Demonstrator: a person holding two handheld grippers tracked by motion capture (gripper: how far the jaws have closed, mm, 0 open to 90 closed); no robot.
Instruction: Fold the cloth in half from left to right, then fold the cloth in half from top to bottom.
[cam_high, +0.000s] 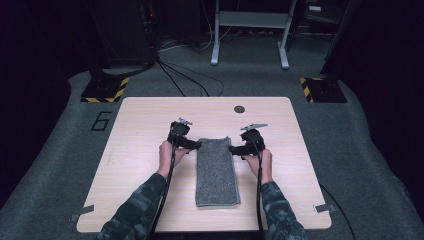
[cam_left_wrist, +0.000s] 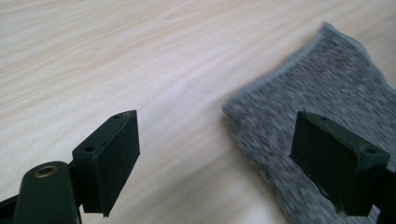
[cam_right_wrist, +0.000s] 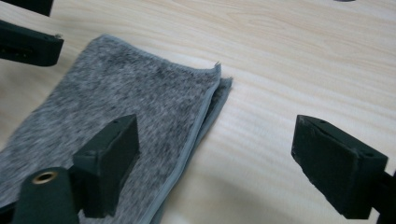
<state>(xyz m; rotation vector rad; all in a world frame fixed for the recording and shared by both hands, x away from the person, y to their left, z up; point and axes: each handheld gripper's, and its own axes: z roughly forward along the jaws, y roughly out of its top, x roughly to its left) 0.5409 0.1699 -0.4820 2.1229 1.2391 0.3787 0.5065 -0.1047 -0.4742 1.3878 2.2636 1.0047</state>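
One grey towel (cam_high: 216, 171), folded long, speckled, flat on table (cam_high: 145, 150); floor mark "6". Left gripper (cam_left_wrist: 215, 158) and right gripper (cam_right_wrist: 215, 163) wide open, holding nothing.

We wear camouflage sleeves (cam_high: 142, 207). Our left gripper (cam_high: 196, 145) and right gripper (cam_high: 233, 148) are black, each topped by a grey three-cornered plate and trailing a black cable. Their blocky fingers (cam_left_wrist: 112, 161) carry small screw holes and a brass-ringed pivot.

The towel (cam_left_wrist: 327, 140) is blurred and cut off at the edge.
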